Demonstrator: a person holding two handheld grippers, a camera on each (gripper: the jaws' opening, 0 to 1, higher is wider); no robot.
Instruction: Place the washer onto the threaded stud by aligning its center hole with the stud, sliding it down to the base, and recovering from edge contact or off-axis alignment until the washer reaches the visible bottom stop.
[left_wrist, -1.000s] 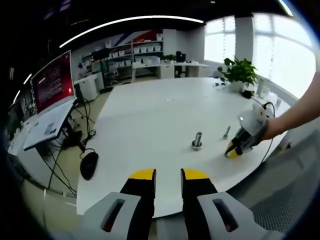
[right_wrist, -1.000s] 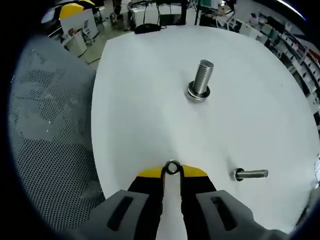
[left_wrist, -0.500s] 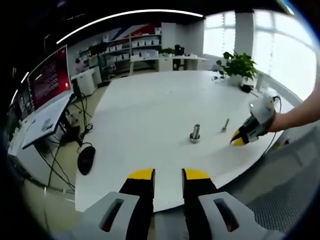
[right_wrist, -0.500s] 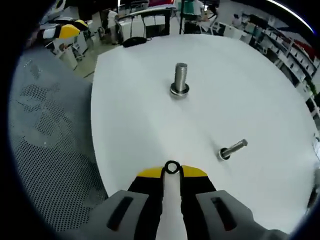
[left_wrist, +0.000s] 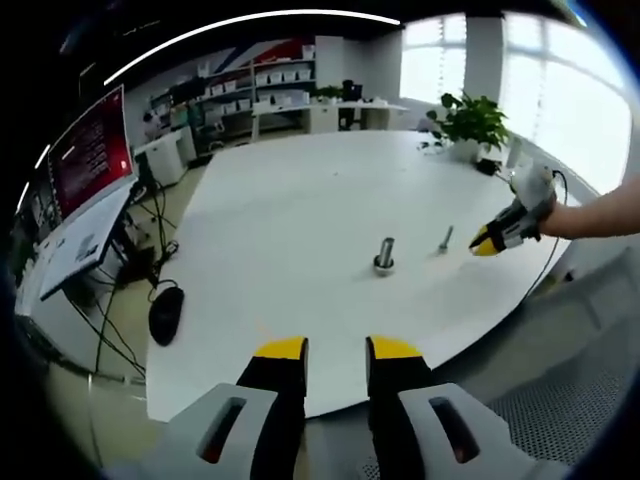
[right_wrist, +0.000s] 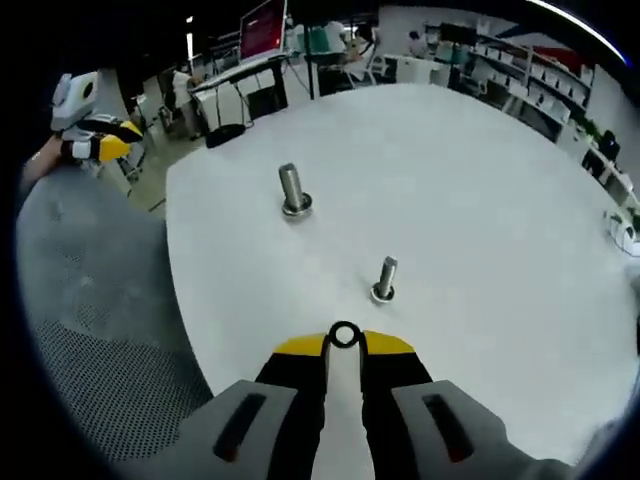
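A small metal washer (right_wrist: 345, 335) is pinched between the yellow tips of my right gripper (right_wrist: 345, 345), above the near edge of the white table (right_wrist: 480, 200). The threaded stud (right_wrist: 292, 190) stands upright on its base, well ahead and to the left. In the left gripper view the stud (left_wrist: 384, 254) stands mid-table, and the right gripper (left_wrist: 492, 238) hovers to its right, held by a hand. My left gripper (left_wrist: 338, 348) is open with nothing between its tips, back from the table's near edge.
A second, smaller bolt (right_wrist: 384, 279) sits on the table between the right gripper and the stud, seen also as the bolt (left_wrist: 444, 239). A mesh chair (right_wrist: 90, 330) is at the left. A black mouse (left_wrist: 165, 313), a monitor (left_wrist: 90, 155) and a plant (left_wrist: 470, 120) surround the table.
The right gripper has lifted and drawn away from the stud with the washer still in it. The stud now looks smaller and farther left in its view. The left gripper has backed off slightly.
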